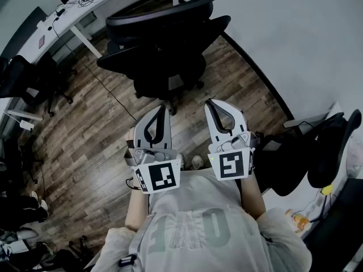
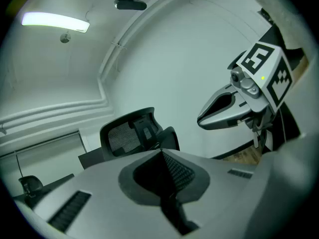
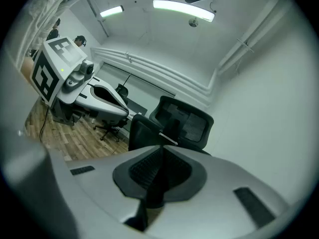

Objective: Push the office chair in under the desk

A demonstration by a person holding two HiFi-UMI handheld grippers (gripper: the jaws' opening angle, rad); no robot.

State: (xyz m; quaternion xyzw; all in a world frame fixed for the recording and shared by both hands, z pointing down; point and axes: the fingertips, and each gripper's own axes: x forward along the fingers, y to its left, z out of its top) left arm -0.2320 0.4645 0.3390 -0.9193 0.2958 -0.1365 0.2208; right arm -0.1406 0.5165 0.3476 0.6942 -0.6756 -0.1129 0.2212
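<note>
left tongs (image 1: 164, 109) and right tongs (image 1: 209, 103) sit closed and empty, side by side, clear of the black mesh office chair (image 1: 164, 44) ahead.

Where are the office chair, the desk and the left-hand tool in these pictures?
office chair (image 1: 161, 52): head view, the middle of its black body.
desk (image 1: 76, 10): head view, its bare white top.
left tool (image 1: 164, 110): head view, its closed tips.

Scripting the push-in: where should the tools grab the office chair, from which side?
Grab the office chair by the top rim of its backrest, coming from the person's side. The back looks turned toward the left tool and right tool, its rim is a thin curved edge, and the desk lies beyond. Both are shut: open first.
</note>
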